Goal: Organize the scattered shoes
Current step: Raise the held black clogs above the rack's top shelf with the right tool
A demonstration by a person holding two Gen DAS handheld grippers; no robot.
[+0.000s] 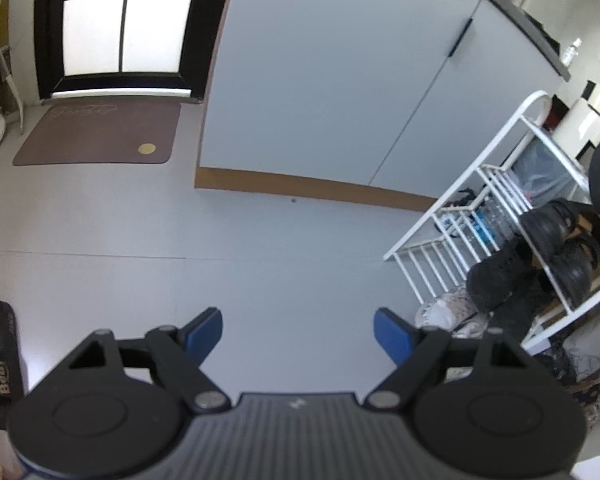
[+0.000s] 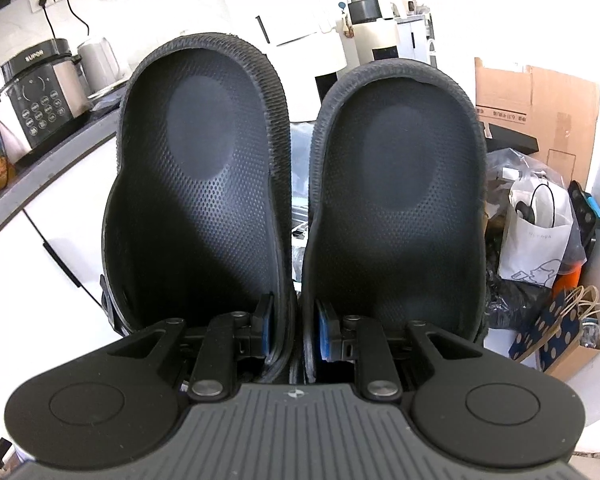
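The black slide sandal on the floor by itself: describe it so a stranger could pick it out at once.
Start at the brown doormat before the dark-framed door, then follow the pale floor toward the left wrist view's lower left edge. The black slide sandal lies there alone. Unlike the dark shoes on the white rack, its strap bears pale lettering.

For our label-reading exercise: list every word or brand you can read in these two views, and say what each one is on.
"SUPOR": rice cooker.
"Bear": black slipper.
Doormat script: too faint.
Cardboard box print: too small.
White bag text: too faint.
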